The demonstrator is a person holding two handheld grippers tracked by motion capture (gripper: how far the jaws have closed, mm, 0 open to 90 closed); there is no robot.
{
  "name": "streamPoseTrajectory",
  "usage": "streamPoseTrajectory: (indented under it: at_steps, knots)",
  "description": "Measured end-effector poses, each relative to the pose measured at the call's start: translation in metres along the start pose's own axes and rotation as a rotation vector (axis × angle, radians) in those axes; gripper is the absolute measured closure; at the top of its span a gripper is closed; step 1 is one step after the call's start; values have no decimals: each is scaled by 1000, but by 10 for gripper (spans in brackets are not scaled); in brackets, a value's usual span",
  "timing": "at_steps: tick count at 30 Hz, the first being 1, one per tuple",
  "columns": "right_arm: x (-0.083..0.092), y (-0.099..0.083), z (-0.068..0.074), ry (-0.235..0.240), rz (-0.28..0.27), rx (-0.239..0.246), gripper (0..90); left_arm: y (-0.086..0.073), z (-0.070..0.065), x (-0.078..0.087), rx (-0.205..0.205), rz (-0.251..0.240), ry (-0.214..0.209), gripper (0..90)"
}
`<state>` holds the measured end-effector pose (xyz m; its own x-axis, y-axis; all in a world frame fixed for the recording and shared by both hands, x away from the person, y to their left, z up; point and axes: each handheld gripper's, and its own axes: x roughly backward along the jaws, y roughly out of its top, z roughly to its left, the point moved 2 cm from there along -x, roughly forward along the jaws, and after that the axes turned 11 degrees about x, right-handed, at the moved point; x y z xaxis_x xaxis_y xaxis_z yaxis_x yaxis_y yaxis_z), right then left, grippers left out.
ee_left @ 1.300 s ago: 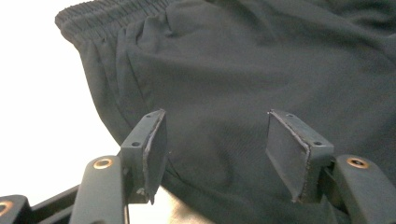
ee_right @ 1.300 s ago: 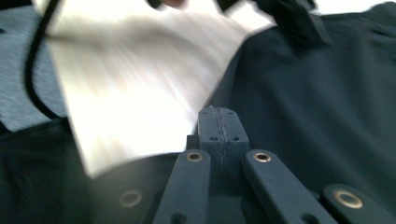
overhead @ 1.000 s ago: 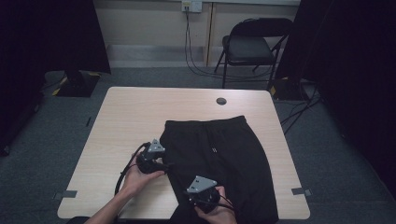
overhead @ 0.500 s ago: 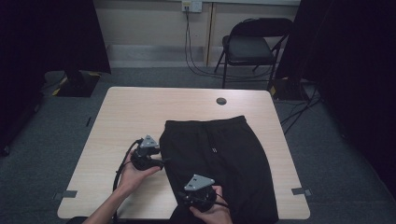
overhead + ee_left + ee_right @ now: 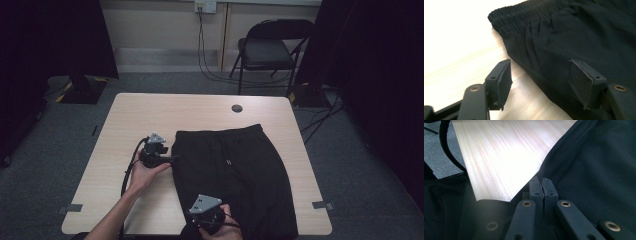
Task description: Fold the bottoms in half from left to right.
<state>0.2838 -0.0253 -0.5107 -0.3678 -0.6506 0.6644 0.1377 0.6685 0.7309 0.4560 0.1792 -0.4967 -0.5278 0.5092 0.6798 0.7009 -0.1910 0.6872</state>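
Note:
A pair of black shorts point(image 5: 235, 170) lies flat on the wooden table point(image 5: 150, 115), its elastic waistband point(image 5: 524, 12) toward the far side. My left gripper point(image 5: 171, 159) is at the shorts' left edge just below the waistband. Its jaws point(image 5: 541, 75) stand open, one pad over bare wood and the other over the cloth, with nothing pinched. My right gripper point(image 5: 207, 220) is at the near left edge of the shorts by the table's front. Its jaws point(image 5: 541, 186) have just been closing and are now pressed together on the fabric's edge.
A black cable point(image 5: 127, 175) trails from the left gripper toward the table's front. A round cable hole point(image 5: 237, 108) sits near the far edge. A folding chair point(image 5: 272, 45) stands behind the table. Bare wood lies left of the shorts.
My left gripper has moved left and away from me along the shorts' edge toward the waistband. The right gripper has stayed in place.

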Motion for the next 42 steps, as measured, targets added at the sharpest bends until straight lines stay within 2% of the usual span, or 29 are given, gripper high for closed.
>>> streamPoseTrajectory:
  at_steps: [2, 3, 6, 7, 9, 13, 14, 16, 18, 19, 21, 23, 24, 25, 26, 27, 28, 29, 33, 36, 37, 38, 40, 42]
  knots:
    - [0, 0, -1, 5, -1, 3, 892, -1, 0, -2, 0, 7, 10, 389]
    - [0, 0, -1, 5, -1, 3, 892, -2, 0, -3, -5, 25, 17, 389]
    - [0, 0, -1, 8, 1, 7, 891, -1, 3, -7, 18, 2, 32, 404]
    - [0, 0, -1, 7, 3, 11, 891, -2, 2, -9, 19, -4, 19, 391]
    - [0, 0, -1, 5, 3, 11, 892, -4, -3, -14, -29, 15, 49, 381]
    - [-1, 1, -1, 8, 1, 11, 892, -3, -6, -17, -28, 1, 61, 358]
    - [-1, 1, -1, 8, 2, 12, 892, -3, -9, -21, -68, -11, 90, 362]
    - [-2, 1, -1, 7, -1, 12, 892, -2, -11, -22, -69, -13, 76, 376]
    - [-2, 2, -2, 7, -1, 9, 892, -1, -14, -23, -63, -14, 60, 558]
    - [-2, 2, -2, 9, 0, 6, 893, -1, -15, -23, -63, -18, 54, 609]
    - [-3, 2, -3, 16, -1, 5, 895, -1, -15, -24, -38, -23, 19, 776]
    - [-4, 2, -5, 27, -4, -3, 898, -1, -14, -24, -23, -24, 5, 849]
    - [-4, 3, -6, 30, -4, -10, 899, -1, -14, -25, -5, -26, 2, 858]
    - [-4, 4, -7, 33, -5, -11, 900, -1, -12, -24, 29, -35, -11, 863]
    - [-4, 4, -7, 33, -5, -11, 900, -1, -12, -24, 29, -35, -11, 864]
    - [-1, 8, -7, 32, -21, -17, 900, 1, -9, -21, 50, -53, -23, 865]
    - [2, 11, -8, 35, -32, -20, 900, 1, -9, -21, 50, -53, -23, 865]
    - [5, 14, -9, 35, -45, -23, 900, 4, -7, -15, 92, -87, -49, 866]
    - [13, 27, -12, 41, -86, -36, 900, 11, -6, -4, 95, -111, -53, 866]
    - [21, 44, -13, 32, -127, -31, 900, 24, -4, 10, 110, -172, -60, 866]
    - [25, 50, -13, 29, -142, -25, 900, 31, -3, 17, 132, -193, -74, 866]
    - [31, 63, -14, 23, -168, -19, 900, 40, -3, 26, 118, -216, -66, 867]
    - [36, 75, -18, 16, -195, -17, 900, 50, -1, 35, 116, -235, -54, 867]
    - [38, 82, -21, 17, -211, -19, 900, 56, 1, 41, 113, -241, -42, 868]
